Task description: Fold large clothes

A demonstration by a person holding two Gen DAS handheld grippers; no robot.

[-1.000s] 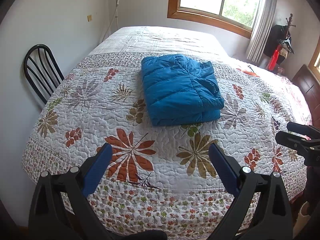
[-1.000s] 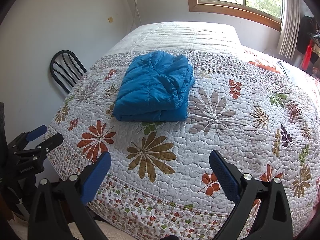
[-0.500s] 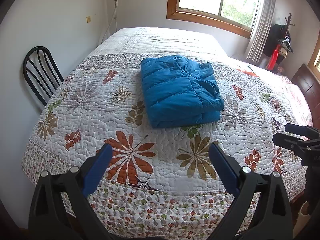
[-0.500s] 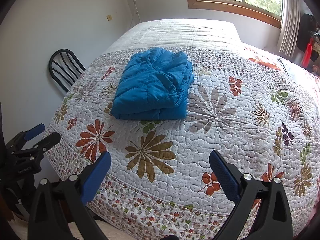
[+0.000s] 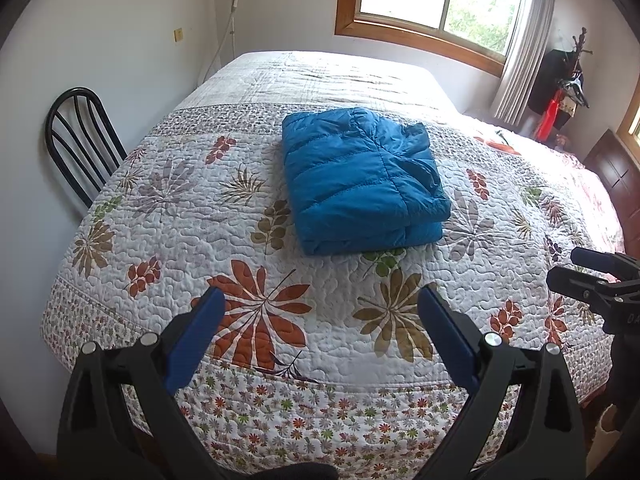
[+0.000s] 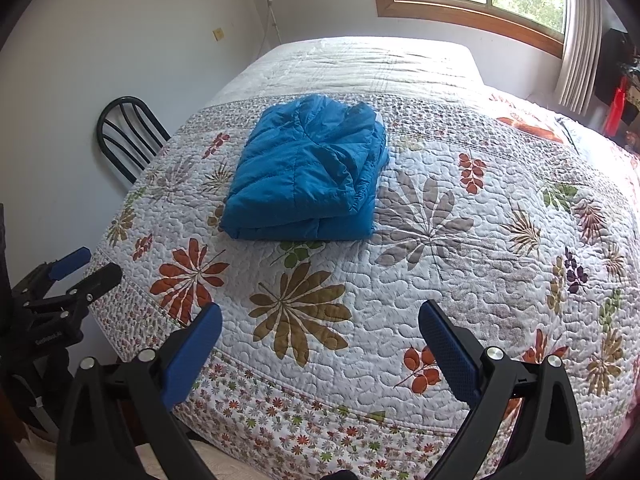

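Note:
A blue puffer jacket (image 5: 360, 180) lies folded into a compact rectangle on the floral quilted bed (image 5: 168, 216), near its middle; the right wrist view shows the same jacket (image 6: 308, 172). My left gripper (image 5: 320, 304) hangs open over the near edge of the quilt, well short of the jacket, nothing between its blue pads. My right gripper (image 6: 320, 320) is open too, above the quilt's near edge, empty. Each gripper shows in the other's view: the right one (image 5: 588, 272) at the right edge, the left one (image 6: 84, 268) at the left edge.
A black metal chair (image 5: 80, 140) stands against the white wall left of the bed. A wooden-framed window (image 5: 432, 4) with a curtain is behind the bed. Dark and red items hang on a rack (image 5: 560, 92) at far right, beside dark wooden furniture (image 5: 616, 168).
Both grippers have drifted slightly back and up from the bed, so the jacket sits a little higher and smaller in view. Both stay open and empty.

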